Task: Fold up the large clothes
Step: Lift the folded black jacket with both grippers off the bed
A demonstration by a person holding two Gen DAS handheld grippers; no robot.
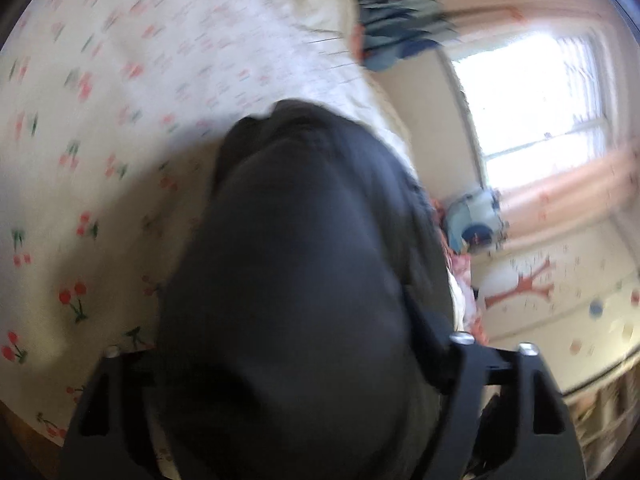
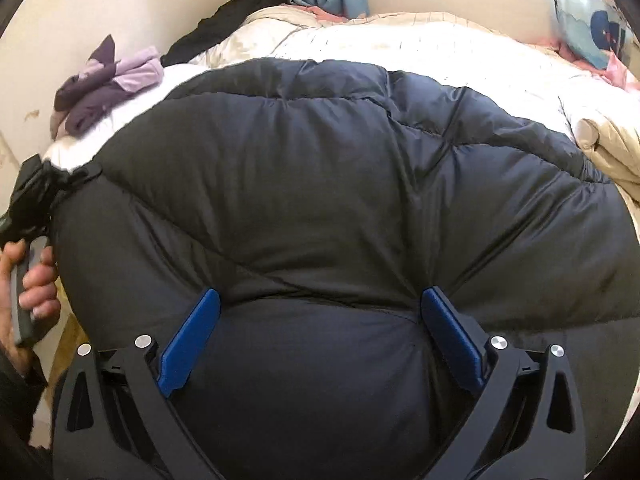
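Note:
A large black quilted puffer jacket [image 2: 340, 200] lies spread on the bed. My right gripper [image 2: 320, 304] stands wide, its blue fingers [image 2: 192, 336] pressed into a thick bulge of the jacket's near edge between them. My left gripper shows at the left edge of the right wrist view [image 2: 40, 188], shut on the jacket's left corner, with the person's hand under it. In the left wrist view the jacket [image 1: 288, 280] fills the middle and hides the fingertips; that view is blurred.
The bed has a white cherry-print sheet [image 1: 80, 160] and a cream quilt [image 2: 400, 40]. A purple garment [image 2: 104, 92] and a black garment [image 2: 240, 12] lie at the far left. Blue patterned pillows [image 2: 588, 28] lean against the wall. A bright window [image 1: 532, 96] is at right.

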